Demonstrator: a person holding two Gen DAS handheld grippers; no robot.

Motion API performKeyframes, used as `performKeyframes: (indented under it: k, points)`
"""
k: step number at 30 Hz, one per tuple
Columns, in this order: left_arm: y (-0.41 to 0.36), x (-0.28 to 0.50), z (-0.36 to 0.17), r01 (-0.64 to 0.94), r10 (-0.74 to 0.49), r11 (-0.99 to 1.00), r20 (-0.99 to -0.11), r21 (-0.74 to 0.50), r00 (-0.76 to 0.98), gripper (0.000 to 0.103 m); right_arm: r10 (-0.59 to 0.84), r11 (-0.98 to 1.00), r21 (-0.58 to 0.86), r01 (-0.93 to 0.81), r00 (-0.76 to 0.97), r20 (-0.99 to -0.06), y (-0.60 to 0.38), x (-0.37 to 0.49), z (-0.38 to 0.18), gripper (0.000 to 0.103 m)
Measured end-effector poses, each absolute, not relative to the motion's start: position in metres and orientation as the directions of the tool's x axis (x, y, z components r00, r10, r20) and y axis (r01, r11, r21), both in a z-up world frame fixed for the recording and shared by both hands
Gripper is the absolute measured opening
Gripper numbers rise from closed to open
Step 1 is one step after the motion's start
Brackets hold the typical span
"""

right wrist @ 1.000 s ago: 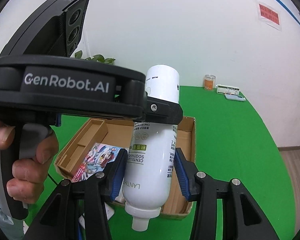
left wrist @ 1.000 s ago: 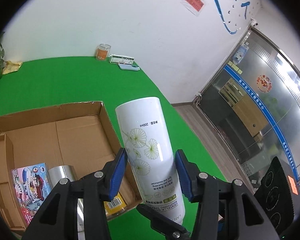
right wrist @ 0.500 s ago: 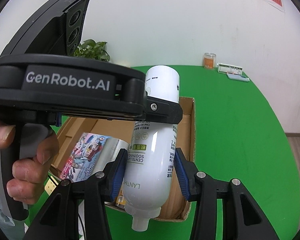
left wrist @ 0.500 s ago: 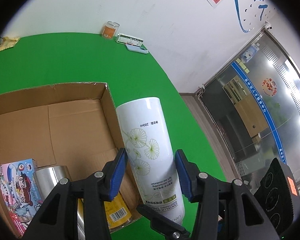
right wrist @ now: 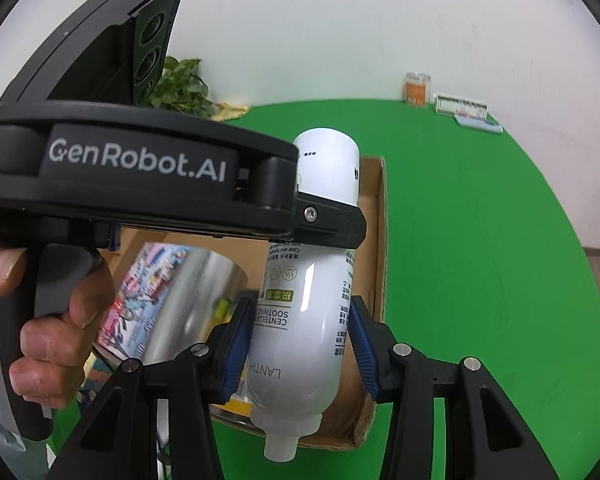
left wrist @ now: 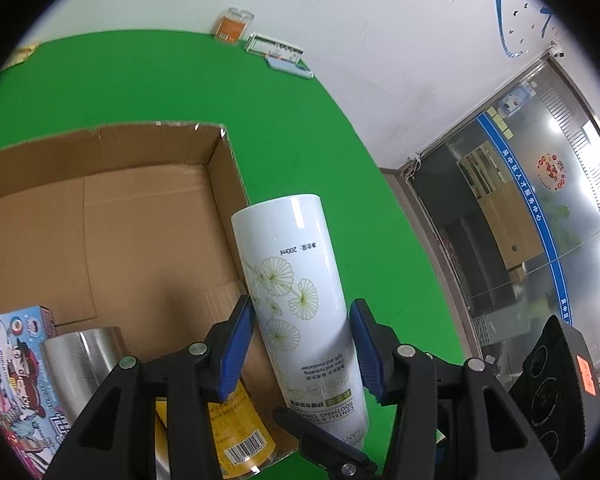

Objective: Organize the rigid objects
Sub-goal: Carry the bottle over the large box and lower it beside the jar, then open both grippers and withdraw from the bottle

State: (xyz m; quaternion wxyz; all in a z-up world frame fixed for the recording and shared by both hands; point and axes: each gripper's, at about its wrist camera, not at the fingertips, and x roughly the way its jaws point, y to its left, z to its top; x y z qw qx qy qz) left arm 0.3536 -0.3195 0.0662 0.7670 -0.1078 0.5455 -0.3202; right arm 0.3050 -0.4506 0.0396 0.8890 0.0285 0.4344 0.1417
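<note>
A white spray bottle (left wrist: 300,304) with a flower print hangs upside down, nozzle down, over the near right corner of an open cardboard box (left wrist: 100,216). My left gripper (left wrist: 302,344) is shut on its body. My right gripper (right wrist: 300,350) is shut on the same bottle (right wrist: 300,344) lower down, near the shoulder. In the box lie a silver can (left wrist: 80,360), a colourful carton (left wrist: 8,380) and a yellow-labelled can (left wrist: 236,424).
The box sits on a green table (right wrist: 480,260). An orange jar (left wrist: 233,26), a small sign and a pale case stand at the far edge by the white wall. A potted plant (right wrist: 180,90) is at the far left. The table's right edge drops to the floor.
Both grippers and the bottle have moved down and closer to the box. The box and its contents look larger now. The grips have not changed.
</note>
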Motion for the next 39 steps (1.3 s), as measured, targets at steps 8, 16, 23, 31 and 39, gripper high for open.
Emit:
performKeyframes:
  k: [8,16,23,31,39]
  points:
    - [-0.334,0.356,0.017,0.333,-0.588,0.779,-0.803,-0.531,0.094,0.048,0.251,0.966,0.176,-0.191,0.515,-0.820,-0.459,0.310,-0.014,0.044]
    - [-0.332,0.360,0.007,0.293,-0.579,0.791,-0.812,-0.537,0.076,0.049,0.261,0.964,0.199,-0.177,0.491,-0.831,-0.461,0.321,-0.026,0.044]
    - [-0.327,0.378,0.001,0.267,-0.562,0.806,-0.825,-0.528,0.064,0.049,0.282,0.959,0.237,-0.154,0.441,-0.852,-0.464,0.353,-0.030,0.044]
    - [-0.319,0.385,-0.023,0.195,-0.598,0.784,-0.802,-0.589,-0.020,0.052,0.205,0.973,0.129,-0.190,0.464,-0.862,-0.453,0.360,-0.040,0.044]
    - [-0.325,0.384,-0.036,0.201,-0.543,0.816,-0.838,-0.542,-0.057,0.055,0.079,0.984,-0.009,-0.178,0.479,-0.874,-0.433,0.352,-0.040,0.044]
